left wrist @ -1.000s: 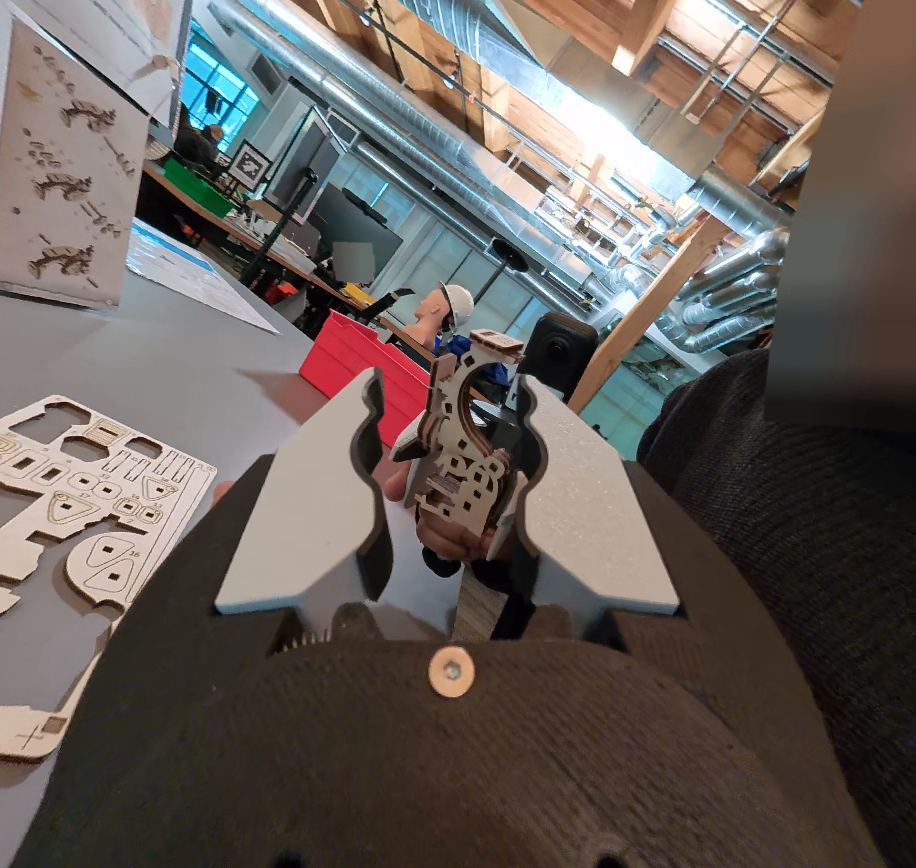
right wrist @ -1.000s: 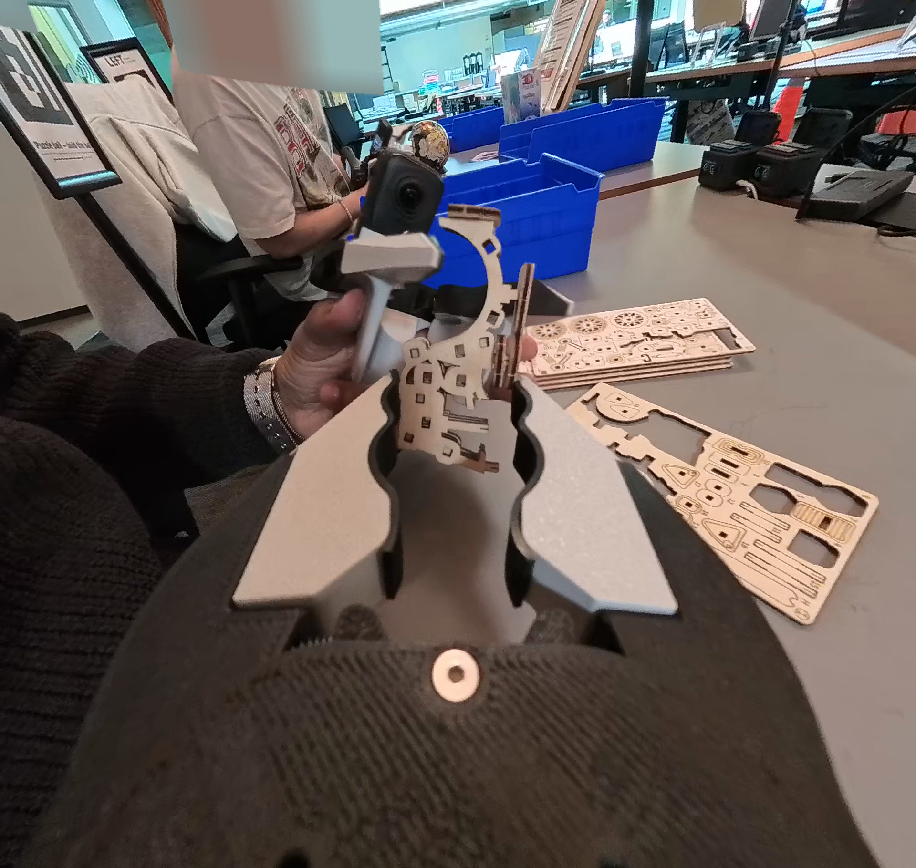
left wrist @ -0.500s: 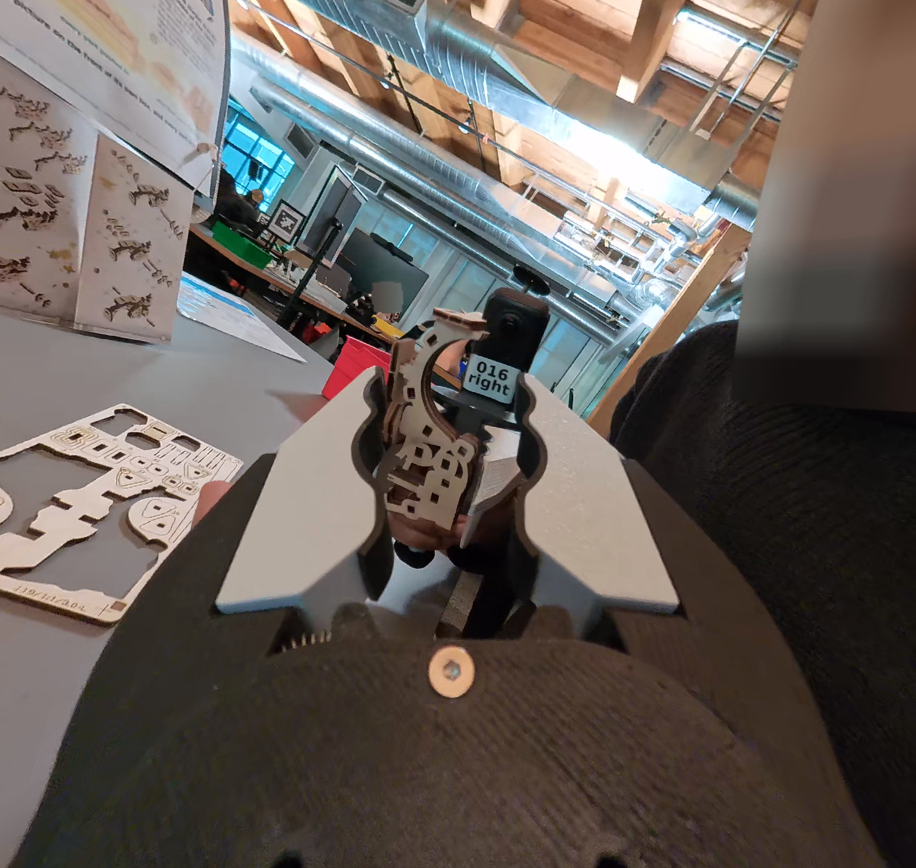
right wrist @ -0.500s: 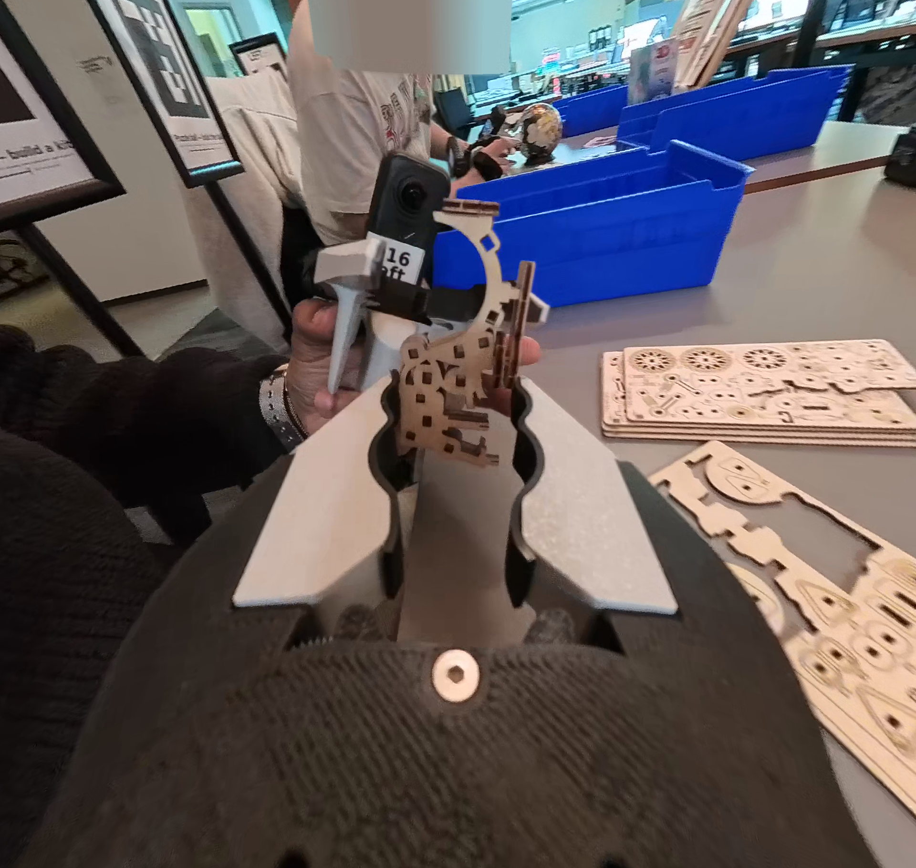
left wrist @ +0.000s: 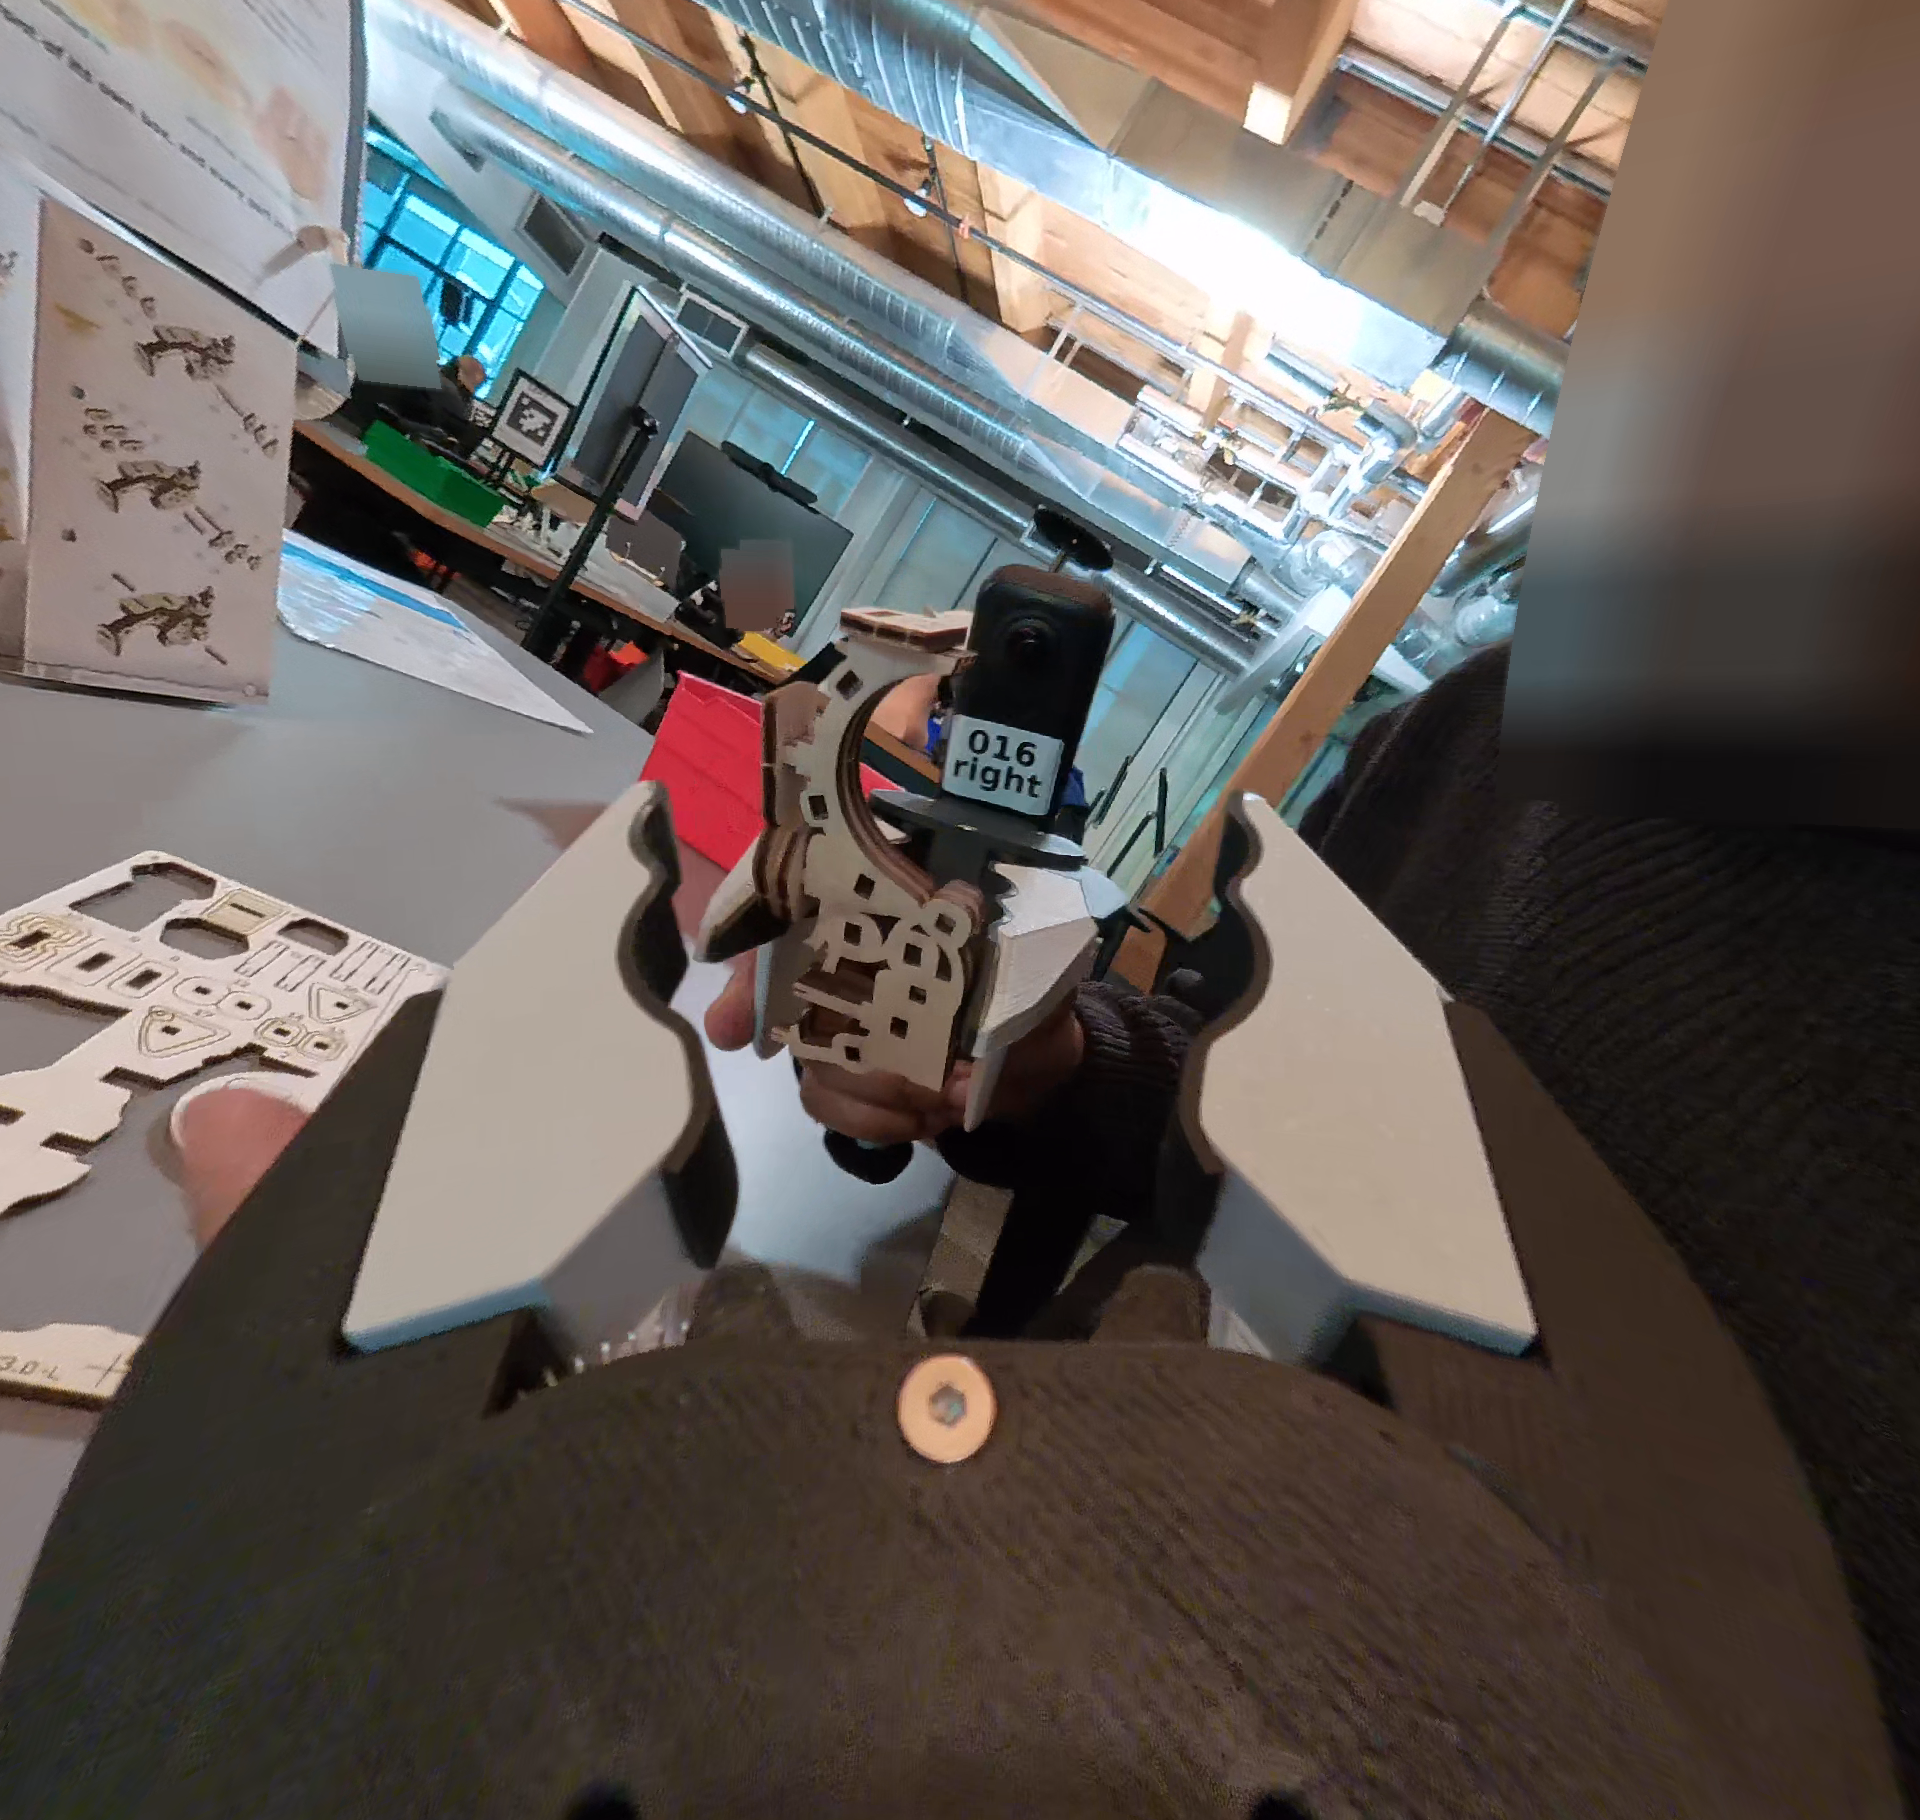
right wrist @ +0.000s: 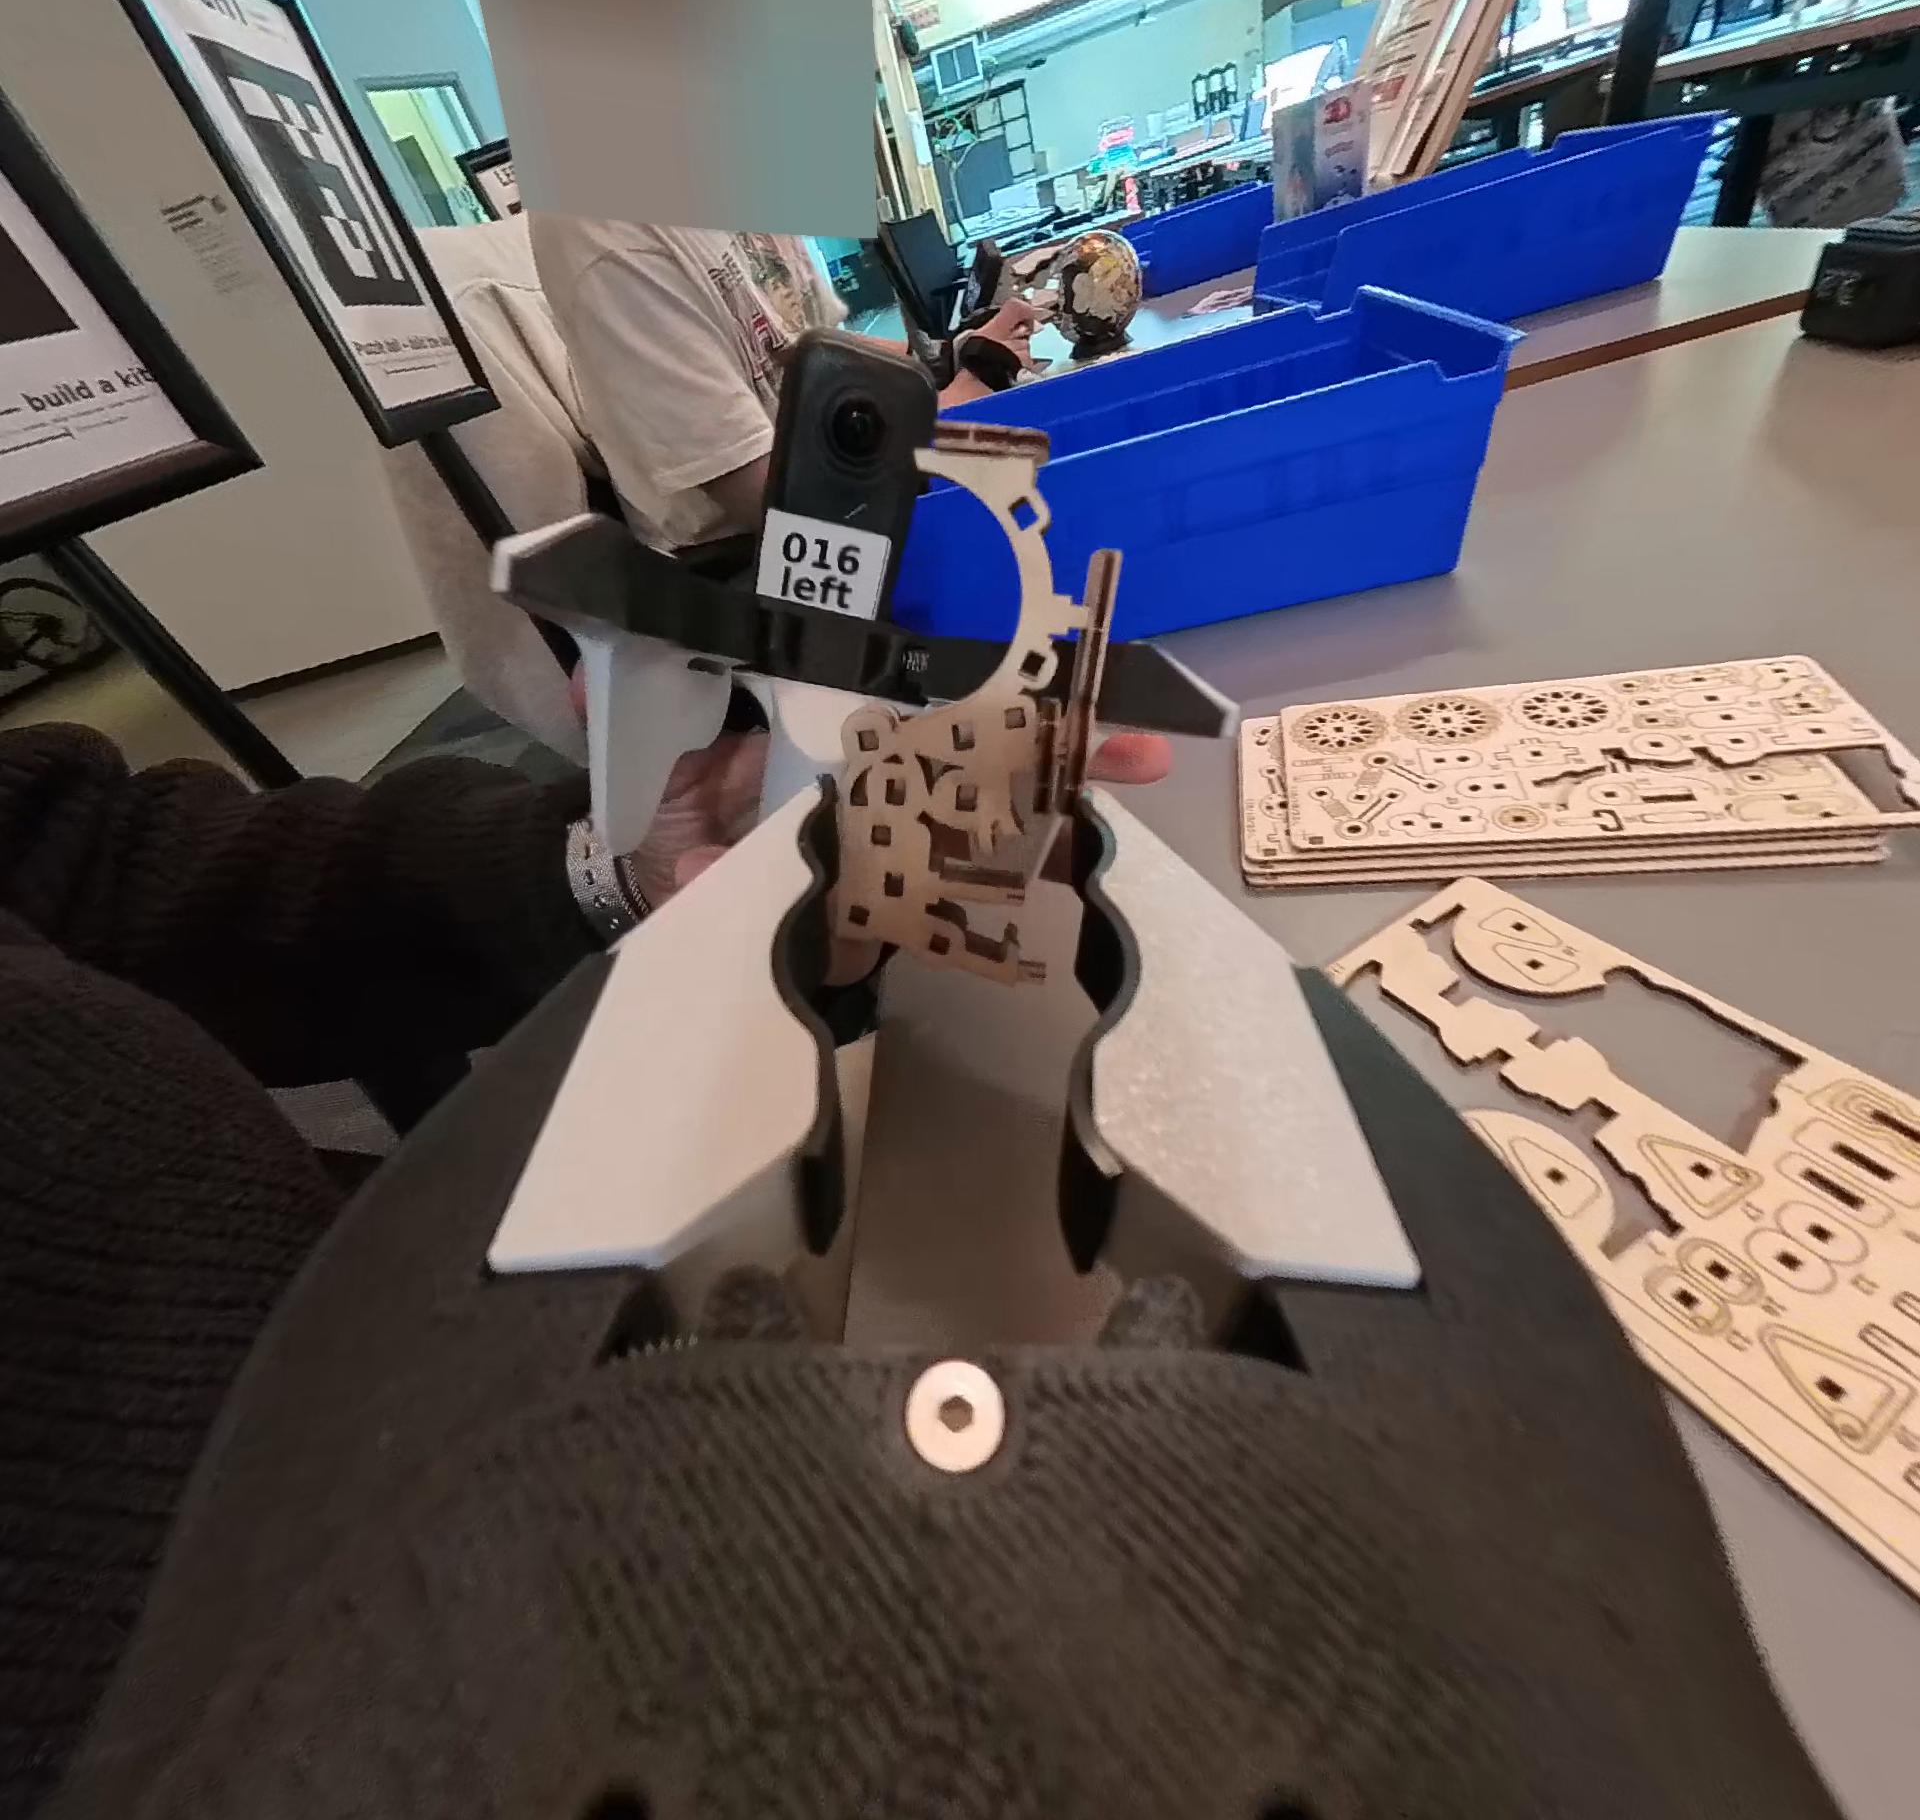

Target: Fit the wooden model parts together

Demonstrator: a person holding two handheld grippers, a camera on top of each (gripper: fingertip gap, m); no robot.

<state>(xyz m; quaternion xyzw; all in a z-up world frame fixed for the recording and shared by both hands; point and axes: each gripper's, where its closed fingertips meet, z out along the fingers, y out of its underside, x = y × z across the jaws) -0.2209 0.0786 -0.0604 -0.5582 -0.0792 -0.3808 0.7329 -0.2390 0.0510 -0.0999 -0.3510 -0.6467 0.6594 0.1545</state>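
The wooden model [right wrist: 935,835] is a part-built piece of pale laser-cut plywood with a curved arm on top and a cross plate on its right side. My right gripper [right wrist: 956,814] is shut on its lower body and holds it upright in the air. In the left wrist view the wooden model [left wrist: 883,981] sits between the right gripper's [left wrist: 883,939] grey fingers. My left gripper [left wrist: 951,835] is wide open, with the model beyond and between its fingertips, not touching. The left gripper also shows in the right wrist view [right wrist: 857,640], behind the model.
A punched-out parts sheet [right wrist: 1714,1199] and a stack of full sheets [right wrist: 1558,762] lie on the grey table [right wrist: 1610,523]. Blue bins [right wrist: 1195,503] stand behind. The left wrist view shows a parts sheet [left wrist: 156,991], standing instruction pages [left wrist: 135,482] and a red bin [left wrist: 717,762]. A person [right wrist: 665,368] sits beyond. The grippers are tip to tip, or close to it.
My left gripper's jaws have opened wide and now stand clear of the model. The right gripper still holds the model, turned slightly.
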